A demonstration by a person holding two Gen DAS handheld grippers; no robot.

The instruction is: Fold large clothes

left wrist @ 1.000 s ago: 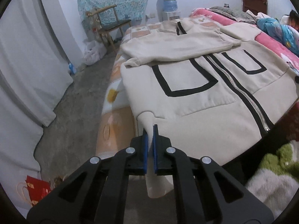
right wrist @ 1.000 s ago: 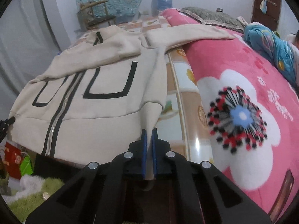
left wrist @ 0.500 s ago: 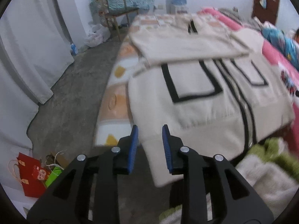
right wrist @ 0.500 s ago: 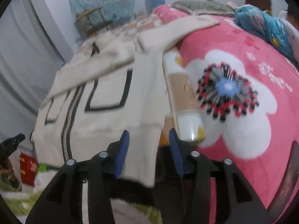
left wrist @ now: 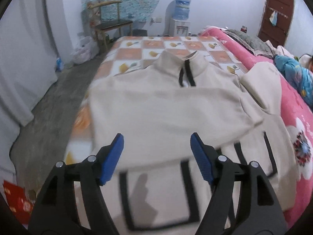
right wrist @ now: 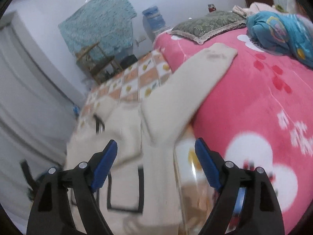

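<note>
A cream zip jacket [left wrist: 168, 117] with black pocket outlines lies flat on the bed, collar at the far end. One sleeve is folded across its chest. The other sleeve [right wrist: 191, 84] stretches out onto the pink blanket in the right wrist view. My left gripper [left wrist: 157, 145] hovers above the jacket's front, its jaws opening wide with no cloth pinched between them. My right gripper [right wrist: 156, 152] hangs over the jacket's right shoulder area near the base of that sleeve, jaws also opening, holding nothing.
A checked sheet [left wrist: 137, 49] and a pink flowered blanket [right wrist: 264, 117] cover the bed. A blue bundle [right wrist: 283, 33] and a green pillow [right wrist: 207, 25] lie at the far side. A wooden chair [left wrist: 109, 19], a water dispenser [left wrist: 181, 19] and grey floor [left wrist: 49, 113] lie beyond.
Both grippers let go of the jacket's bottom hem corners, opened wide and moved up over the jacket toward its collar end. The hem now lies released on the bed.
</note>
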